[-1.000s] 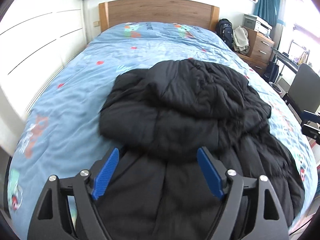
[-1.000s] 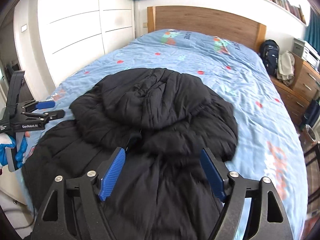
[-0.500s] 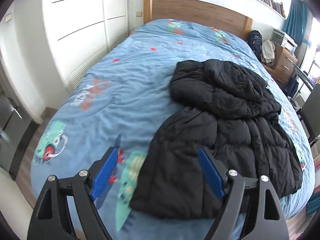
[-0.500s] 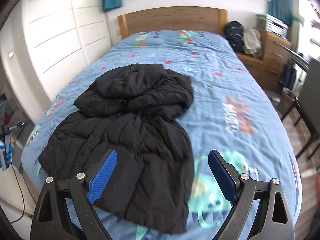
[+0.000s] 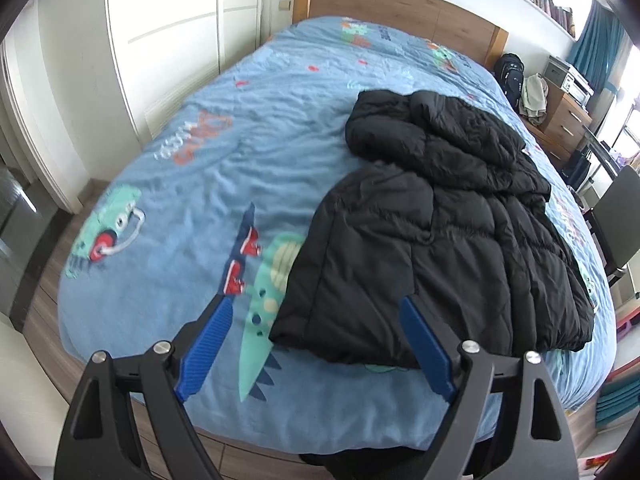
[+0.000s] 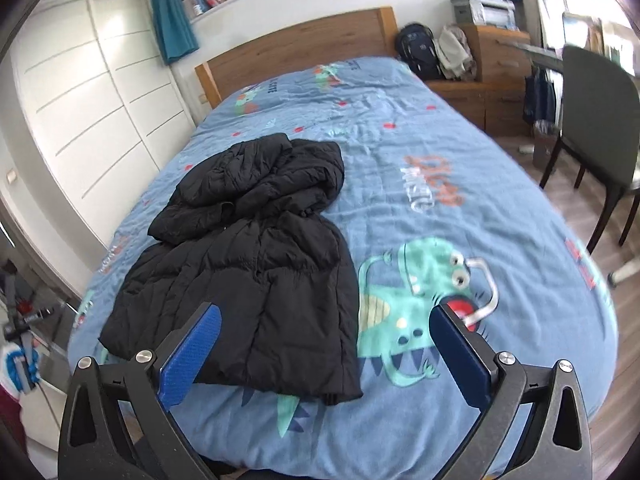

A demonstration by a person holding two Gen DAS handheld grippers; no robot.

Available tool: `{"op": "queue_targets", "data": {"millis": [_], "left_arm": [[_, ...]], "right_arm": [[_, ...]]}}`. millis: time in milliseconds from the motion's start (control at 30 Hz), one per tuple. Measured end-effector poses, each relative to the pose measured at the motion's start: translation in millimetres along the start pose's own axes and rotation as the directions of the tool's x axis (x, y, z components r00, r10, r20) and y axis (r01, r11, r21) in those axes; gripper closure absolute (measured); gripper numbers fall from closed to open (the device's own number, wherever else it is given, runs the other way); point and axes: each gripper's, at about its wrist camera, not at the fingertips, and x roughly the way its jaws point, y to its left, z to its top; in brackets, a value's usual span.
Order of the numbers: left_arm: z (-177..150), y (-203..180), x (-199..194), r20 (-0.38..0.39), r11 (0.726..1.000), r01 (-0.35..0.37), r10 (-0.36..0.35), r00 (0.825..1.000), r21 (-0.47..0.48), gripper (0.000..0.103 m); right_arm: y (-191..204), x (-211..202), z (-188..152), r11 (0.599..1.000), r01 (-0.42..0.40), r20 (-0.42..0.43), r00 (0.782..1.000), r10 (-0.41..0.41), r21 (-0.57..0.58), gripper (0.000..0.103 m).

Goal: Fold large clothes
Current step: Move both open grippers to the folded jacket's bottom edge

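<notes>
A black puffer jacket (image 5: pixel 436 216) lies on a bed covered by a blue quilt (image 5: pixel 224 168) printed with green cartoon monsters and orange lettering. The jacket is folded lengthwise into a long strip that runs from near the foot edge of the bed toward the wooden headboard (image 5: pixel 400 4). Its hem sits just short of the foot edge, and its bunched hood and upper part lie around the middle of the bed, well apart from the headboard.

The left hand-held gripper (image 5: pixel 316 344) hangs over the foot edge with its blue pads wide apart and its jaws opening. Nothing is between them; the near left corner of the jacket's hem shows through the gap, below the pads and not touched.

The right hand-held gripper (image 6: pixel 326 350) also hangs over the foot edge, its jaws opening and very wide. No fabric is pinched between its pads; the right side of the hem and a green monster print show in the gap.

White wardrobe doors (image 6: pixel 92 92) run along the left side of the bed. On the right side stand a wooden dresser (image 6: pixel 492 64) with a dark backpack (image 6: pixel 416 48) beside it and a dark chair (image 6: pixel 596 120).
</notes>
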Motion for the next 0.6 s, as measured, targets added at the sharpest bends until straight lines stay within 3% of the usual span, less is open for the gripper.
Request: {"op": "queue_targets", "data": {"millis": [267,400,600], "left_arm": [[-1.1,25.5,75.2,-0.059,0.985,0.135,-0.142,0.988,-0.112,0.017],[1.1,33.9,118.7,-0.106,0.973,0.188,-0.203,0.973,-0.136,0.017],[3.2,45.3,172.3,-0.155,0.958,0.227,-0.255,0.954,-0.177,0.017]], "right_arm": [[-33.8,74.9,-24.7,0.975,-0.089,-0.137,0.984,0.118,0.202,0.001],[-37.6,120.2,-30.1,0.957,-0.125,-0.218,0.958,0.186,0.263,0.001],[-38.5,170.6,-37.8,0.946,-0.133,-0.301,0.927,0.225,0.297,0.001]]}}
